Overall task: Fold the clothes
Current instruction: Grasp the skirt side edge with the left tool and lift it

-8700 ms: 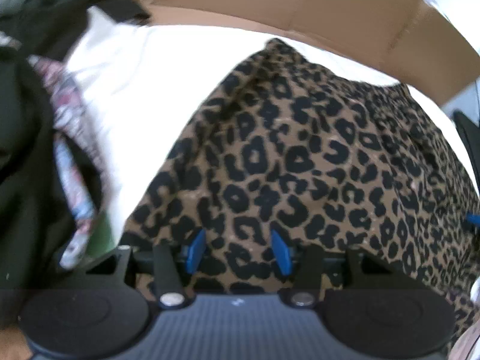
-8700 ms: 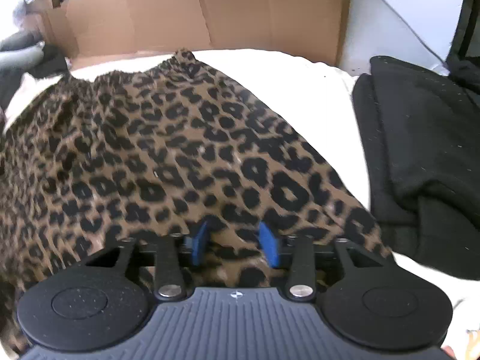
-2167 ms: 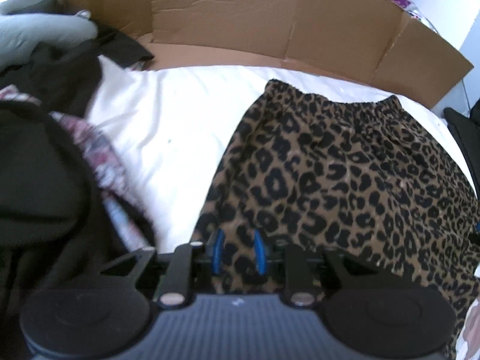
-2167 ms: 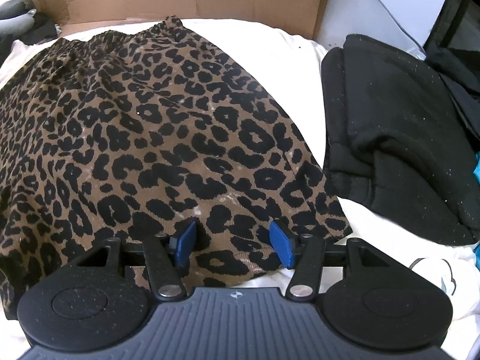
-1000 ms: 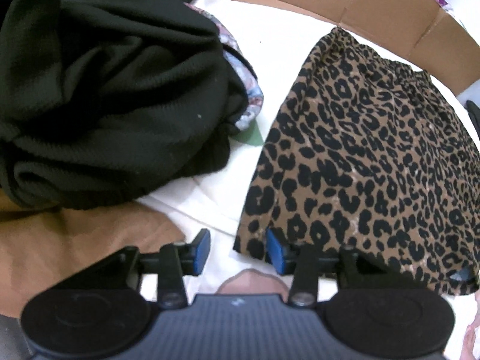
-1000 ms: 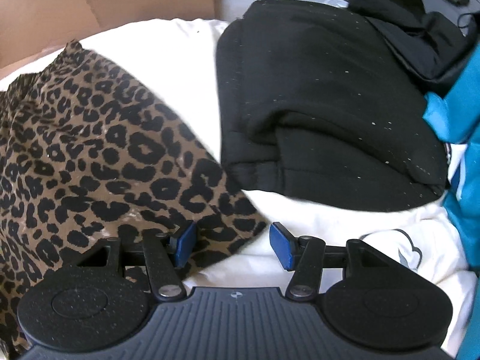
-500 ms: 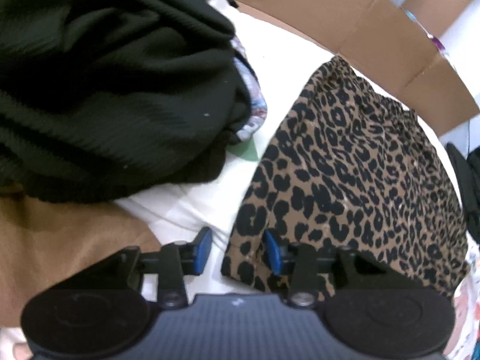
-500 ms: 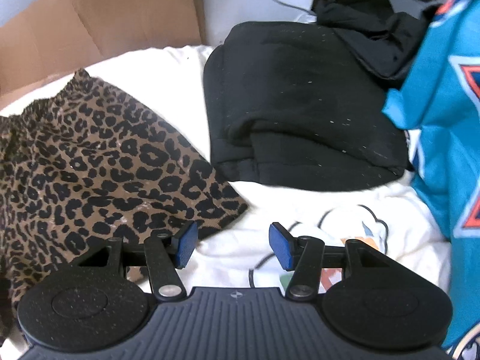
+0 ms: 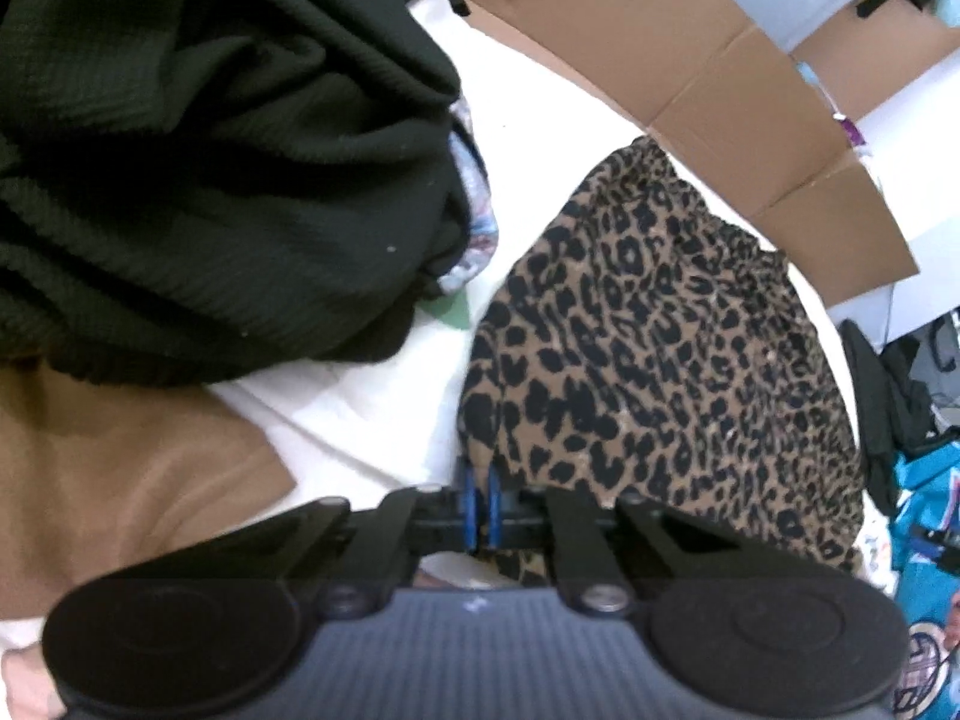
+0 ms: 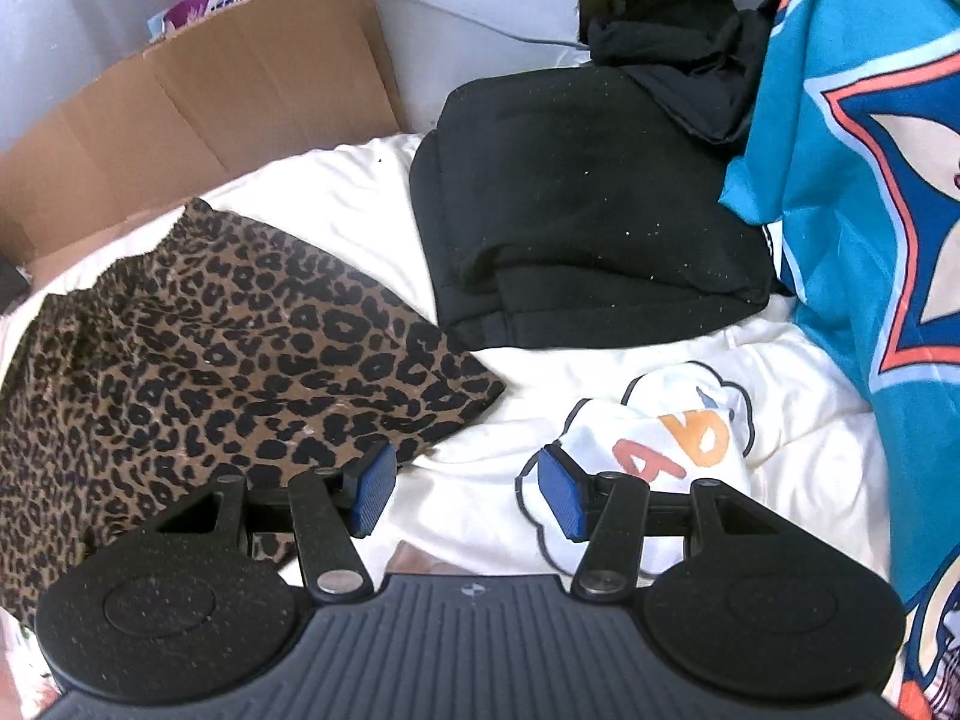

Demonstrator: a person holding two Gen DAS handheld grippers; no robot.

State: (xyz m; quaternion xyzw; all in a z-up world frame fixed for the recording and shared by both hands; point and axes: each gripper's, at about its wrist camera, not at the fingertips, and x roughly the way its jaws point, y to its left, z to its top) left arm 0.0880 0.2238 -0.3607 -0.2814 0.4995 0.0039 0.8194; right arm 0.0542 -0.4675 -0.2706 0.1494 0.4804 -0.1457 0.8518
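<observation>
Left gripper (image 9: pixel 478 495) jaws pinched on near corner of leopard skirt (image 9: pixel 648 360), corner hidden between pads; right gripper (image 10: pixel 467 495) jaws wide, empty, skirt hem just left of left pad

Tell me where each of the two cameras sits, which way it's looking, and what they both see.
Left wrist: on the left claw, angled down at the leopard skirt's near corner, pads shut on its edge; black clothes pile to the picture's left.
Right wrist: on the right claw, open and empty, angled down over the white sheet; folded black garment beyond.
Shared: the skirt and cardboard.
</observation>
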